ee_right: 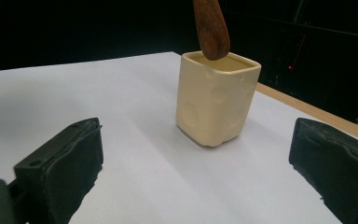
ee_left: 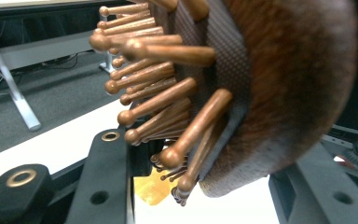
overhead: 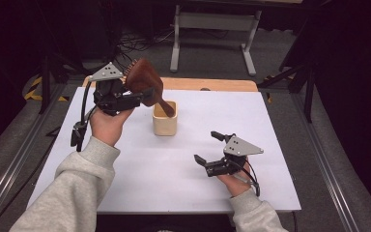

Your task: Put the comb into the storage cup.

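High view: a cream, square-mouthed cup (overhead: pixel 164 118) stands near the desk's (overhead: pixel 183 179) far edge, middle. The left gripper (overhead: pixel 142 96) clamps a wooden hairbrush (overhead: pixel 147 84) by its head, the long axis slanting down to the right, handle tip at the cup's mouth. The right gripper (overhead: pixel 210 147) rests near the right edge, jaws wide, empty.

Left gripper view: round-tipped wooden pins (ee_left: pixel 168 100) stick out of a dark woven pad, against a rounded brown back.

Right gripper view: the glossy, dimpled cup (ee_right: pixel 216 100) stands ahead between spread jaws; the smooth handle tip (ee_right: pixel 210 28) hangs over its rim.

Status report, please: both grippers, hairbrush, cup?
Left gripper shut on wooden hairbrush, handle tip over cream cup. Right gripper open, idle. Nothing in the way.
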